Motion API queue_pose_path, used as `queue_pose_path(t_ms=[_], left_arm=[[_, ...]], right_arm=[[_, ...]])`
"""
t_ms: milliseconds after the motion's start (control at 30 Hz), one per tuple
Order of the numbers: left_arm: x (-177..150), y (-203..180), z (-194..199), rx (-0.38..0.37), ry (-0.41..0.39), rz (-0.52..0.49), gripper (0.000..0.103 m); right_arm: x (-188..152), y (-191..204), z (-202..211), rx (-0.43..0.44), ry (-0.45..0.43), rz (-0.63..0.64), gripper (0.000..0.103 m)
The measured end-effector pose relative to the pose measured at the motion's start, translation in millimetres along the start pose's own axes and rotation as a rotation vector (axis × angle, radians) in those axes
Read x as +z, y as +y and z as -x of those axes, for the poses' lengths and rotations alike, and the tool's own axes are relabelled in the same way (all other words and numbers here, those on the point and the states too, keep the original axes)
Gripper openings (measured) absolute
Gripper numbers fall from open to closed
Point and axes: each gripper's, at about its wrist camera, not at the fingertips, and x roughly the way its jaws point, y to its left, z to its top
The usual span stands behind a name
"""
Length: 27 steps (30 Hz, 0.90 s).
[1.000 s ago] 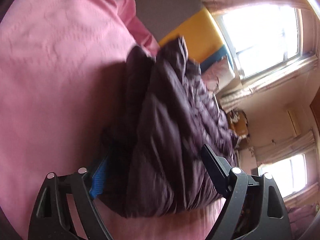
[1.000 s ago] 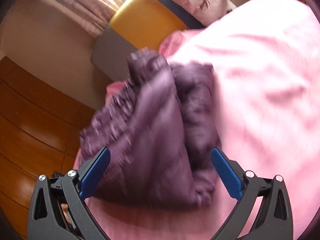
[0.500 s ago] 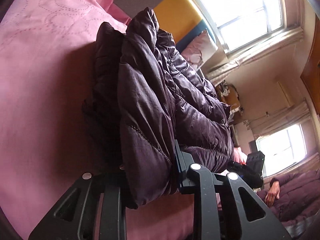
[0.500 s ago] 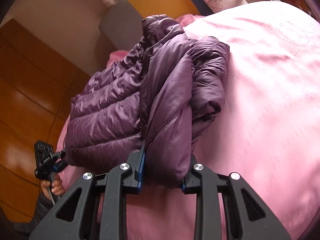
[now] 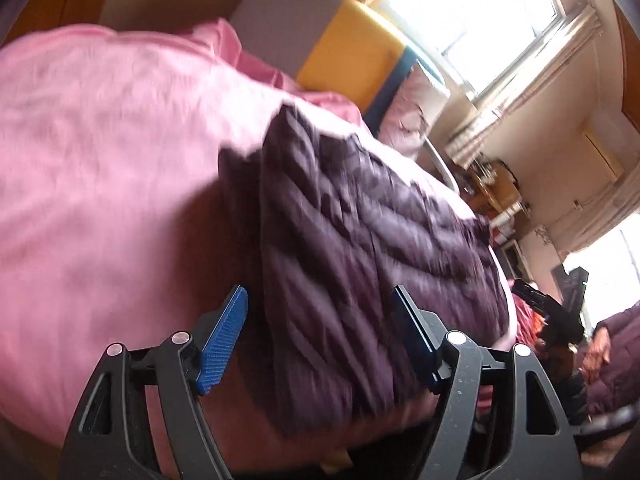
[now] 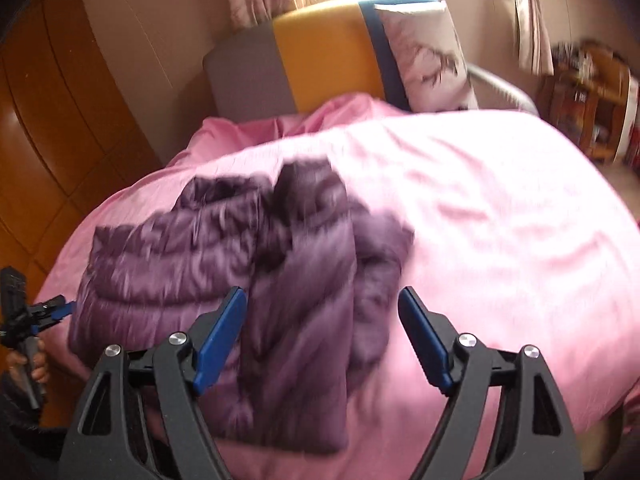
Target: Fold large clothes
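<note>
Since half a second ago I have let go on both sides: each gripper was pinched on a fold of the purple down jacket, and now both have pulled back from it, with the jaws having just been opening. My left gripper stands wide, its 2 blue pads clear of the cloth; the jacket's near edge shows in the gap between them, but neither pad presses on it. My right gripper is spread the same way, with the jacket's folded right part seen between the fingers and no contact that I can make out.

The jacket lies folded in a rough bundle on the pink bedspread, near the bed's front edge and toward its left side in the right wrist view. Its quilted body lies flat on the left, and a narrower folded part lies over it on the right. Both views are blurred, so I cannot read the seams or the zip.

In the right wrist view I see my left gripper small at the left edge, with the hand around its handle. In the left wrist view the right gripper appears at the right edge, dark against a bright window.

Behind the bed stands a headboard in grey, yellow and blue, with a patterned pillow leaning against it.
</note>
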Motion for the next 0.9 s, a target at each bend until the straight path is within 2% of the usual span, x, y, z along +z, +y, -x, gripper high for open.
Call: queue_pose_path(t_ms=[100,167,200,267,300,333,367,433,533,667,767,900], left_arm=[[28,2,-26,0.009,0.009,0.038,0.072],[41,0,-42,-0.005,0.013,0.059,0.072],[49,0,-49,-0.021,0.013,0.063,0.068],[57,0,-62,-0.027,0.048,0.059,0.049],[58,-3,-69,0.015,0.059,0.044,0.025],[57,-4,-71,0.032,0.059,0.031,0.010],[54,-5,-68,0.039,0.049,0.018,0.009],[51,-9,-56,0.049,0.009,-0.015,0.004],[49,-17,-39,0.040,-0.049,-0.038,0.003],[65,-30,-24,0.022,-0.116,-0.056,0.003],[86,-31,-33,0.044,-0.131,-0.056,0.003],[113,-18,-68,0.107,-0.096,-0.028,0.003]], right_arm=[[26,5,-41,-0.026,-0.001,0.037,0.076],[38,14,-66,-0.046,0.020,0.065,0.068],[42,19,-79,-0.075,0.039,0.083,0.065],[46,27,-106,-0.104,0.087,0.106,0.040],[46,29,-117,-0.101,0.106,0.113,0.031],[46,27,-122,-0.117,0.111,0.128,0.015],[45,29,-119,-0.128,0.105,0.139,0.010],[41,32,-105,-0.117,0.072,0.148,0.006],[41,35,-69,-0.092,0.006,0.145,0.005],[63,40,-42,-0.044,-0.071,0.122,0.005],[84,40,-58,-0.060,-0.077,0.102,0.005],[107,31,-105,-0.112,-0.034,0.043,0.004]])
